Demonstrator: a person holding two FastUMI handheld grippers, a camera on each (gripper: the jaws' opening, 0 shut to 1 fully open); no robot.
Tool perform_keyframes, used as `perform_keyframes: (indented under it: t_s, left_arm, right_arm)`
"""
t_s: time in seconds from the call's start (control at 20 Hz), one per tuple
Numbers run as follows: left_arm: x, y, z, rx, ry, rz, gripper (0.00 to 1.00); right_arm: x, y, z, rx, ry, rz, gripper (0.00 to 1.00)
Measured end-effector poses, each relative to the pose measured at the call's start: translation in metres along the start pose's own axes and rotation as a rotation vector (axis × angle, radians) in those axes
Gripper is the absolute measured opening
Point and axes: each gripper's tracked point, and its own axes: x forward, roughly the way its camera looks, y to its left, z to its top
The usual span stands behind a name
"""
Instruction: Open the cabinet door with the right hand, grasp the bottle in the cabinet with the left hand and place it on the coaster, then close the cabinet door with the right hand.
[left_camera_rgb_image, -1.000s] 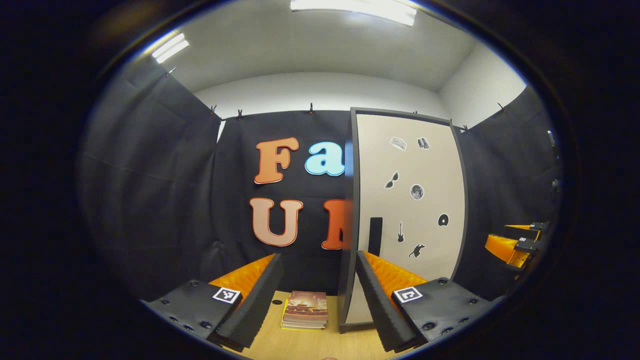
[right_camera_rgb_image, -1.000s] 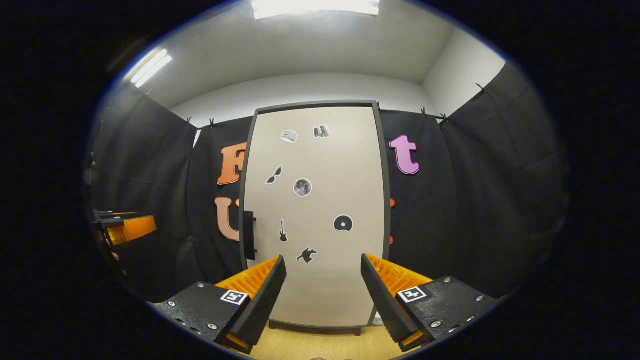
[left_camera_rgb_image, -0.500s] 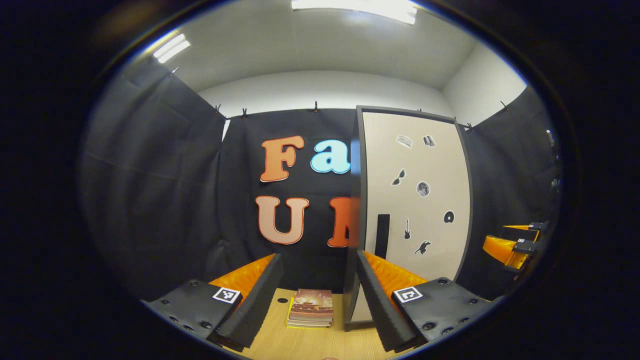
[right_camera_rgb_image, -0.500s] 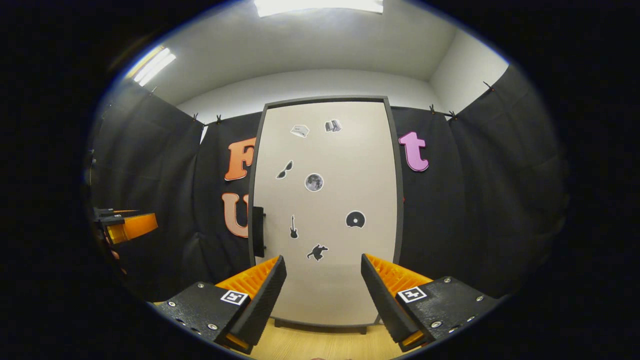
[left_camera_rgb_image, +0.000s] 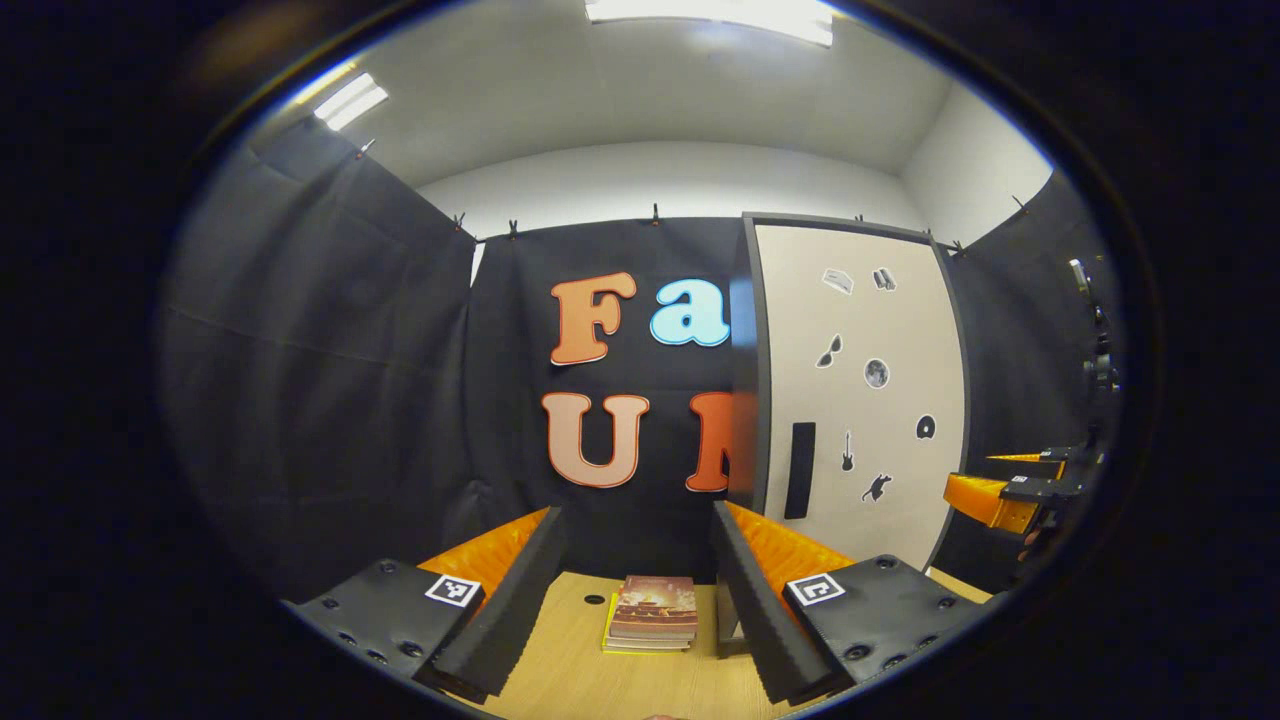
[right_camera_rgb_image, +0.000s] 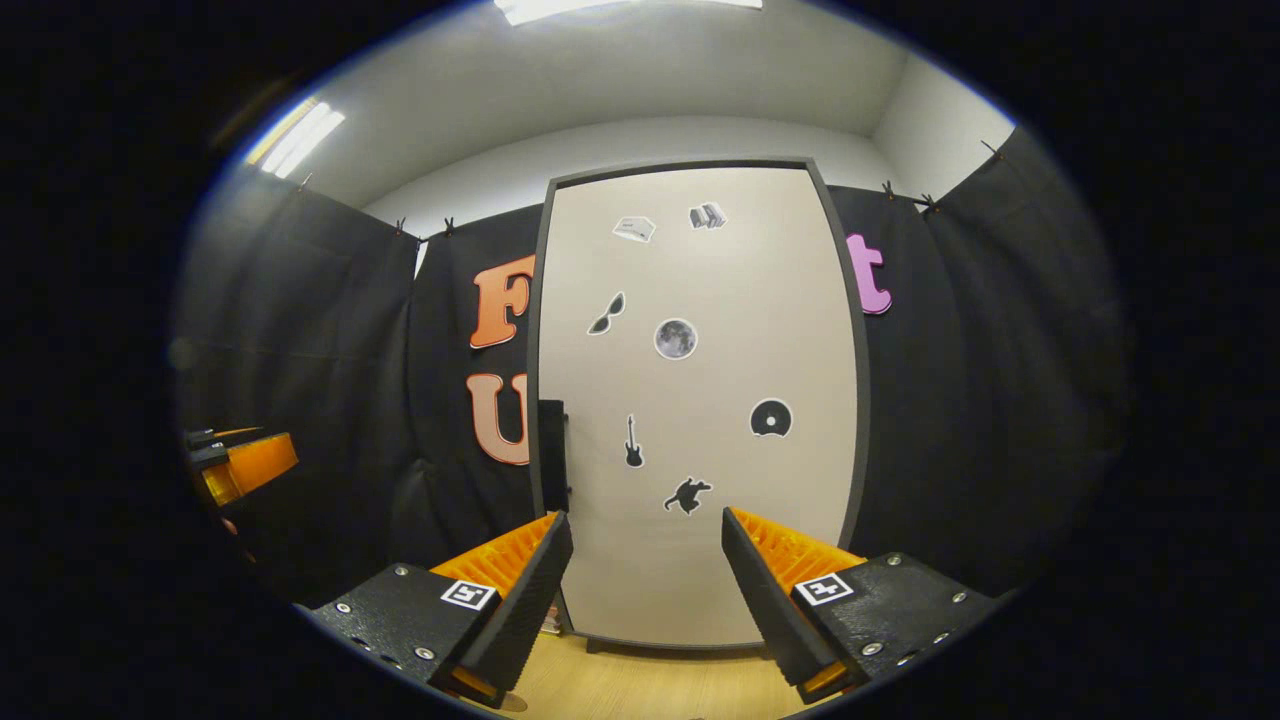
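A tall cabinet with a beige door (right_camera_rgb_image: 700, 400) bearing small stickers stands shut straight ahead in the right gripper view. Its dark handle (right_camera_rgb_image: 552, 440) sits at the door's left edge. My right gripper (right_camera_rgb_image: 645, 570) is open, its fingers low in front of the door and apart from it. In the left gripper view the same cabinet (left_camera_rgb_image: 860, 400) stands to the right, its handle (left_camera_rgb_image: 800, 470) facing me. My left gripper (left_camera_rgb_image: 635, 575) is open with nothing between its fingers. The right gripper (left_camera_rgb_image: 1010, 495) shows far right there, and the left gripper (right_camera_rgb_image: 240, 465) shows at the left of the right gripper view.
A small stack of books (left_camera_rgb_image: 652, 612) lies on the wooden table (left_camera_rgb_image: 570, 670) left of the cabinet's foot, with a small dark hole (left_camera_rgb_image: 594, 599) in the tabletop beside it. Black cloth walls close in the booth on all sides.
The right gripper has moved closer to the cabinet door, which now looks larger. The left gripper view has swung left, so the cabinet and books sit further right.
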Motion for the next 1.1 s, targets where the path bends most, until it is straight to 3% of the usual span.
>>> perform_keyframes:
  t_s: [0.15,0.2,0.3,0.35,0.4,0.5,0.55,0.95,1.0,1.1]
  left_arm:
    - [-0.005,0.018,-0.004,0.011,0.01,0.036,0.91]
    - [-0.006,0.025,-0.005,0.012,0.014,0.05,0.95]
    - [-0.01,0.041,-0.009,0.015,0.022,0.082,0.91]
    - [-0.012,0.049,-0.011,0.015,0.028,0.097,0.95]
    - [-0.014,0.057,-0.013,0.015,0.035,0.114,0.91]
    - [-0.02,0.075,-0.018,0.019,0.05,0.149,0.91]
    - [-0.023,0.085,-0.02,0.022,0.056,0.169,0.96]
    - [-0.04,0.143,-0.036,0.029,0.082,0.27,0.95]
    - [-0.041,0.149,-0.038,0.027,0.083,0.28,1.0]
    - [-0.041,0.157,-0.042,0.016,0.089,0.288,0.95]
  right_arm:
    - [0.025,0.021,0.0,-0.003,0.018,0.032,0.93]
    - [0.034,0.027,0.0,-0.01,0.025,0.037,0.93]
    - [0.052,0.039,0.0,-0.028,0.036,0.043,0.93]
    - [0.062,0.045,0.0,-0.039,0.044,0.046,0.93]
    - [0.071,0.051,-0.001,-0.049,0.05,0.047,0.93]
    - [0.091,0.06,-0.002,-0.061,0.063,0.039,0.93]
    - [0.1,0.062,-0.003,-0.063,0.068,0.026,0.91]
    - [0.167,0.077,-0.012,-0.097,0.108,-0.065,0.76]
    - [0.172,0.079,-0.014,-0.096,0.108,-0.075,0.73]
    - [0.181,0.084,-0.018,-0.088,0.121,-0.085,0.65]
